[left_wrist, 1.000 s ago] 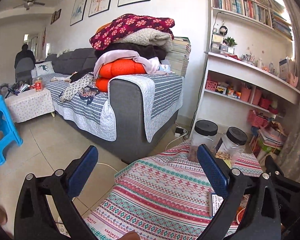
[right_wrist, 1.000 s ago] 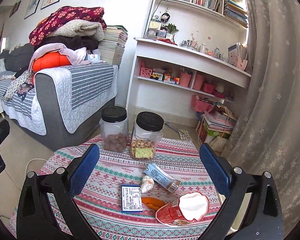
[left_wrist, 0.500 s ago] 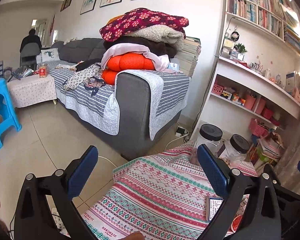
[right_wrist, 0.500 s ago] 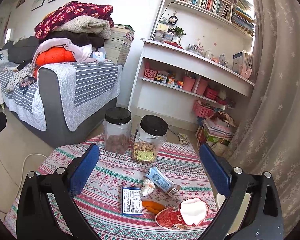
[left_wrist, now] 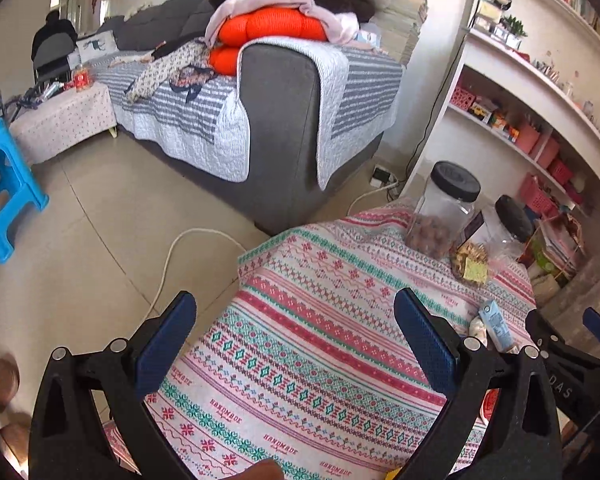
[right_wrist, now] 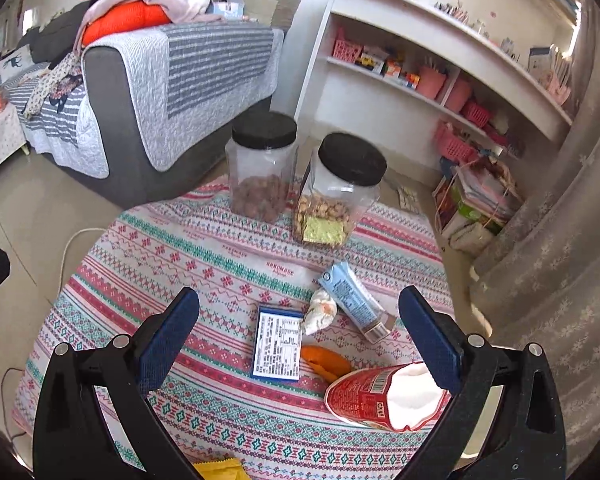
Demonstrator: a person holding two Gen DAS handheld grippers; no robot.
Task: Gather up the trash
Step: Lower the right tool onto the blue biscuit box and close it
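Trash lies on a round table with a patterned cloth: a blue-edged packet, a crumpled white wrapper, a light blue carton, an orange peel, a tipped red paper cup and a yellow wrapper at the near edge. My right gripper hangs open above this litter, holding nothing. My left gripper stands open over the table's left side, empty. The light blue carton shows at its right.
Two clear jars with black lids, one with brown nuts and one with pale nuts, stand at the table's far side. Beyond are a grey sofa, white shelves, a curtain, a white cable and a blue stool.
Both grippers have tilted downward and moved in over the table, so the cloth and the litter fill more of each view. Both stay open.
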